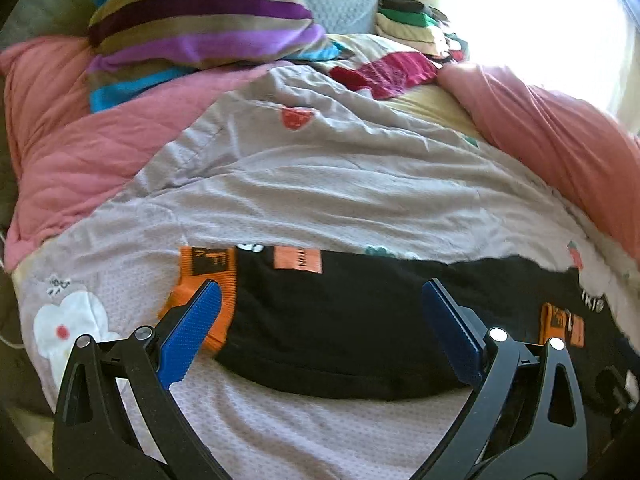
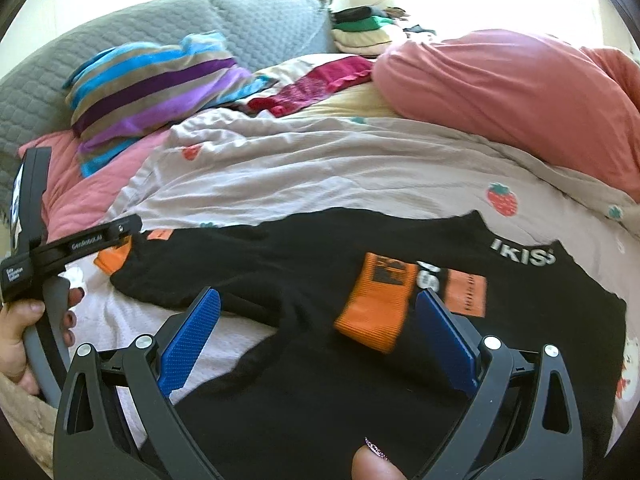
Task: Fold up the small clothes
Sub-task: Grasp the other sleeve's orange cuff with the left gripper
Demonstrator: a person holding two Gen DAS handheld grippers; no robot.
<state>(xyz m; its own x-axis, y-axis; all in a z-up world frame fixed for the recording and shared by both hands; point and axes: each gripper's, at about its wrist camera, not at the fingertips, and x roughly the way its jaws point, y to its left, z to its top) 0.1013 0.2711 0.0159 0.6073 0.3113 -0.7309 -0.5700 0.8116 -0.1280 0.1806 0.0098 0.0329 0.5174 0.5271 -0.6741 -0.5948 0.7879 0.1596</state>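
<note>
Now one black garment [image 2: 304, 280], two orange cuffs, left tool [image 1: 320, 332] agape, right tool [image 2: 318, 336] agape.

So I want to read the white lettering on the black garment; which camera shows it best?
The right wrist view: the white lettering sits unobstructed near the black garment's far right edge, readable as roughly "IKISS". In the left wrist view it is a small, blurred, partly cut-off patch at the far right.

Bare sheet [image 1: 320, 184] beyond black garment [image 1: 340, 320]; striped pillow [image 1: 192, 20] far back.
</note>
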